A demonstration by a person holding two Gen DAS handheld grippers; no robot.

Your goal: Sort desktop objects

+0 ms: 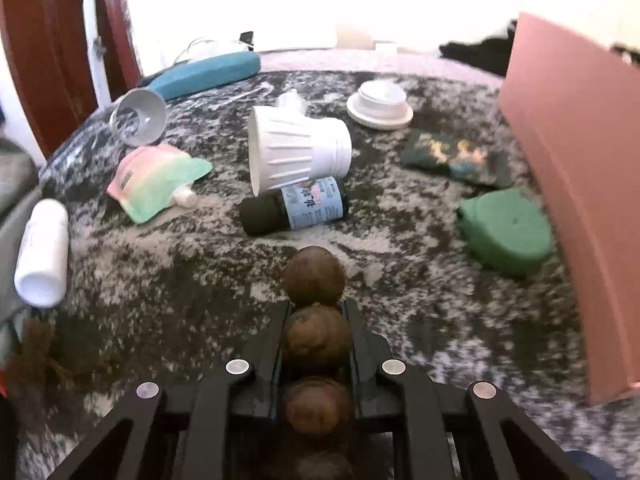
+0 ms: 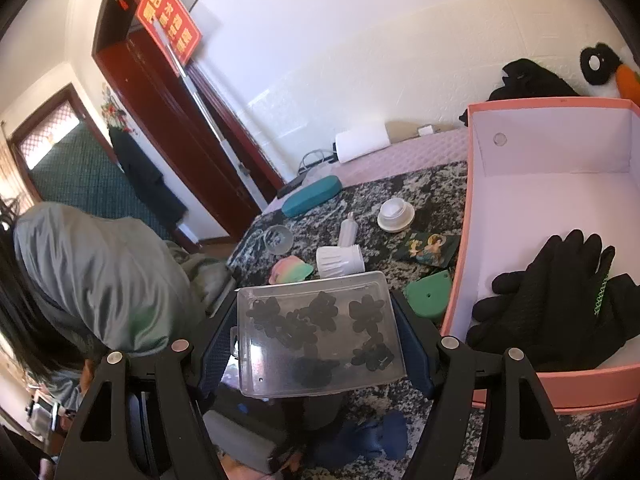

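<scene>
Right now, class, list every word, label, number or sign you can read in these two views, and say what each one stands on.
Red sign over the doorway: yellow Chinese characters, too blurred to quote.
Dark bottle, pale blue label: large Chinese characters and small print, too blurred to quote.
Pastel pouch: small dark mark, unreadable.
Picture card: figures only, no legible words.
Nothing else carries readable text.

Blown-out daylight glare above, soft motion blur in left view, fisheye-bent edges, dark corner vignetting right.
</scene>
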